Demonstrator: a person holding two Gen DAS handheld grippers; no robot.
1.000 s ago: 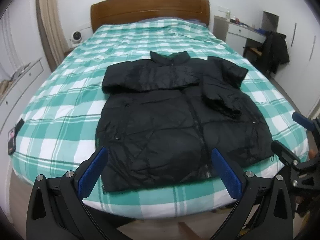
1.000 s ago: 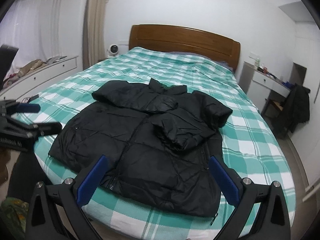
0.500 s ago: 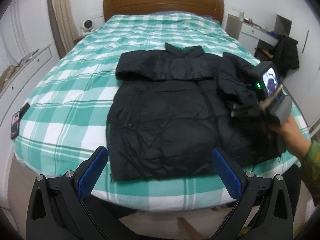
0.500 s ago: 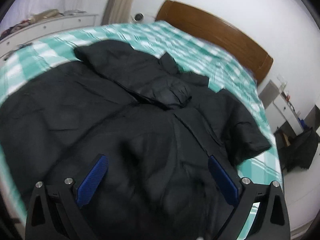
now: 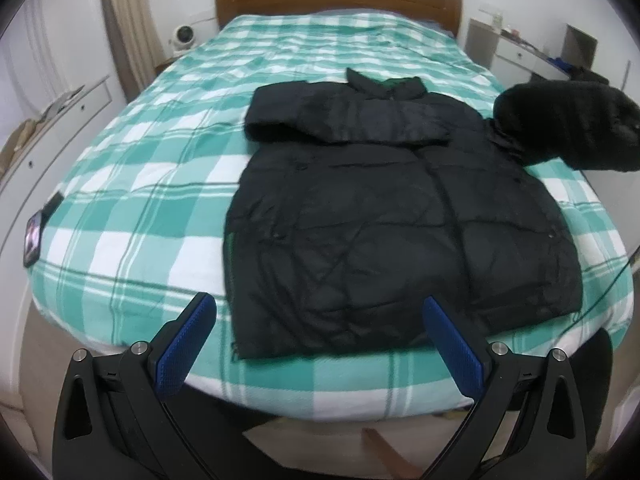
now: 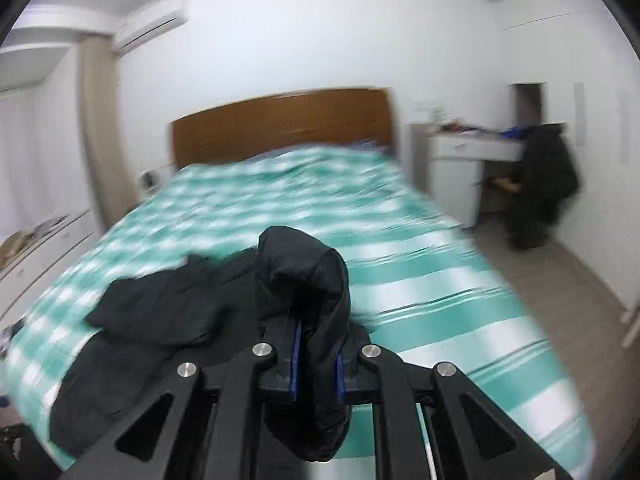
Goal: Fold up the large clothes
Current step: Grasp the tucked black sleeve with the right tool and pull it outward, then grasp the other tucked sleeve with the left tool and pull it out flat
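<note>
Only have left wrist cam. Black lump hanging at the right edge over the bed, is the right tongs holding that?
Observer: Yes. In the right wrist view the right tongs are shut on the jacket sleeve; they have just closed, and the fabric bulges out between the blue pads.
Operator: Sleeve off the bed?
Observer: Lifted, yes. It stands above the checked bedspread, and the rest of the black jacket trails down to the left.
Operator: Anything past the bed on that side?
Observer: A dark garment hangs by the white desk.
</note>
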